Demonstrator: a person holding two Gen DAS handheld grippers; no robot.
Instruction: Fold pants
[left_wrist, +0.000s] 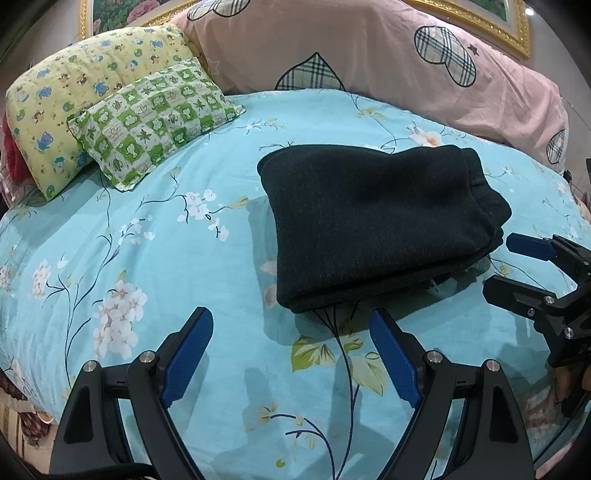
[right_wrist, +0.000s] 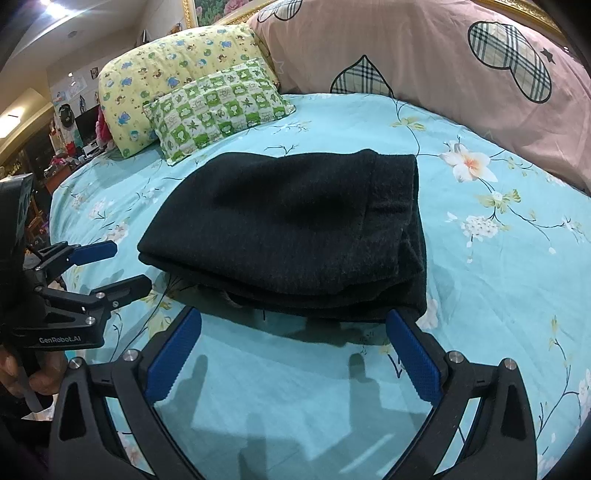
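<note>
Dark grey-black pants (left_wrist: 376, 218) lie folded into a thick rectangular stack on the turquoise floral bed sheet (left_wrist: 147, 258); they also show in the right wrist view (right_wrist: 295, 229). My left gripper (left_wrist: 291, 325) is open and empty, just in front of the stack's near-left corner. My right gripper (right_wrist: 293, 325) is open and empty, close to the stack's near edge. The right gripper shows at the right edge of the left wrist view (left_wrist: 498, 266), beside the stack. The left gripper shows at the left of the right wrist view (right_wrist: 129, 266).
A yellow cartoon-print pillow (left_wrist: 74, 99) and a smaller green checked pillow (left_wrist: 155, 118) lie at the back left. A large pink quilt with plaid hearts (left_wrist: 388, 55) runs along the back. Room clutter (right_wrist: 70, 129) lies beyond the bed's left side.
</note>
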